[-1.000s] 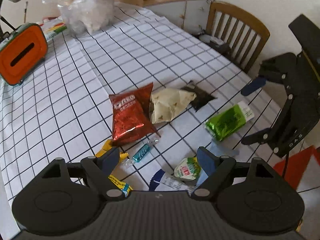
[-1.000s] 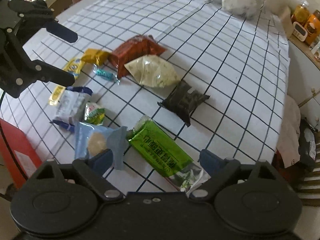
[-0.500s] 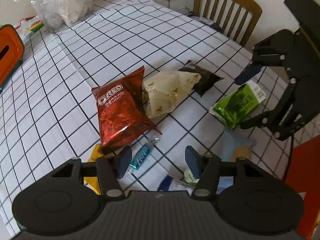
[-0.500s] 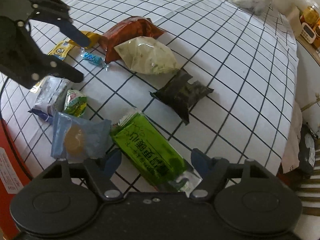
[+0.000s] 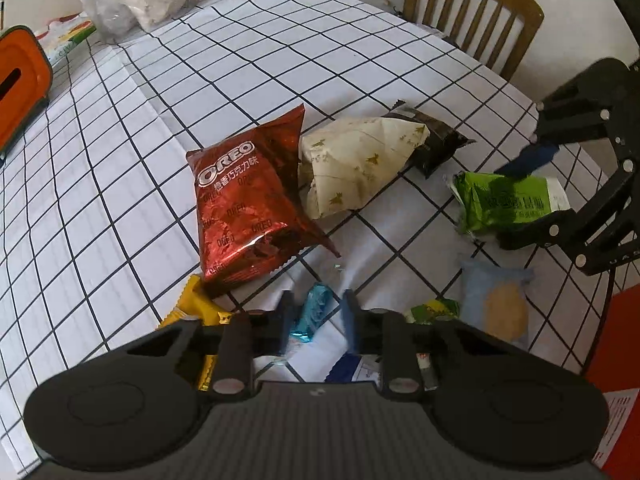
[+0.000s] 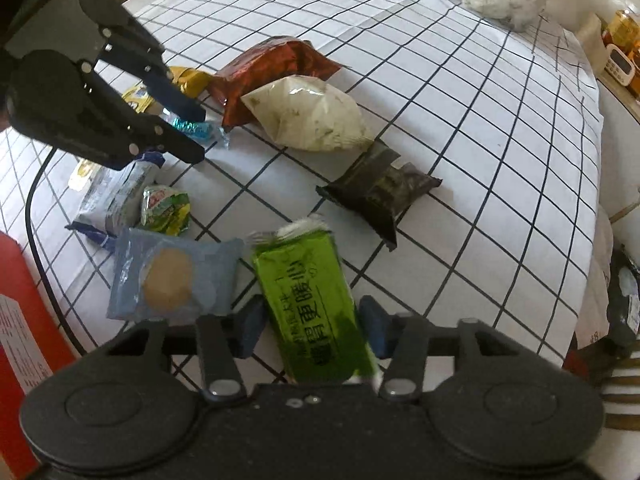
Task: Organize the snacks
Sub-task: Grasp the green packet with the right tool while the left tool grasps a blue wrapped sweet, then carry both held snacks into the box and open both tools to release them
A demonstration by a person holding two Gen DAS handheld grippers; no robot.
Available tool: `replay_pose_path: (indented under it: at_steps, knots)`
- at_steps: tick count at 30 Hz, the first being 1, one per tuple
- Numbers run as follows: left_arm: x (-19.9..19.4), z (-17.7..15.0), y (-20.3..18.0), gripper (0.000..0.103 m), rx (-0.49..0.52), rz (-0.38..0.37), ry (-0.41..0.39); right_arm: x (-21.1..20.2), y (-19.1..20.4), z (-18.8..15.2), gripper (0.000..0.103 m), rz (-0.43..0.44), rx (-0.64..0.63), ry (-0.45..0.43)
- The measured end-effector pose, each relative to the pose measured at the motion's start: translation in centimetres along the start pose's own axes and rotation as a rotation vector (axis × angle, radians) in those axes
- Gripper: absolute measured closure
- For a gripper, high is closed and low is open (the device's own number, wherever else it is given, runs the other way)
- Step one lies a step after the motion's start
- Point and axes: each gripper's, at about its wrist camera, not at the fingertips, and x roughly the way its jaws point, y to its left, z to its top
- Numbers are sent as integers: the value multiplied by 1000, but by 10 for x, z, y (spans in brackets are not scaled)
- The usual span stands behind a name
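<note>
Two views show snacks scattered on the checked surface (image 5: 168,92). From the left wrist, the left tool (image 5: 318,316) has just been closing and now pinches the small blue candy (image 5: 314,310), near the red Oreo bag (image 5: 244,200). From the right wrist, the right tool (image 6: 310,326), also just closing, clamps the green packet (image 6: 308,292) beside the pale blue biscuit pack (image 6: 172,276).

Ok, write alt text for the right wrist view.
The right gripper has its jaws closing around a green snack packet on a grid-patterned tablecloth. Other snacks lie scattered beyond, and the left gripper reaches over a small blue candy.
</note>
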Motion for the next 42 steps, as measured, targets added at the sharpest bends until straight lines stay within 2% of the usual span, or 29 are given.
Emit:
replay_pose_path:
  at_steps: [6, 19, 32, 42]
  knots:
    - [-2, -2, -3, 90, -27, 36, -11, -4, 2, -4, 61, -4, 55, -15]
    - [-28, -3, 4, 91, -133, 46, -62, -41, 4, -8, 61, -34, 139, -95]
    - [-106, -6, -19, 91, -176, 91, -152, -115, 19, -16, 61, -31, 169, -217]
    - [-164, -30, -60, 91, -258, 92, -162, -166, 49, -38, 61, 16, 203, -260]
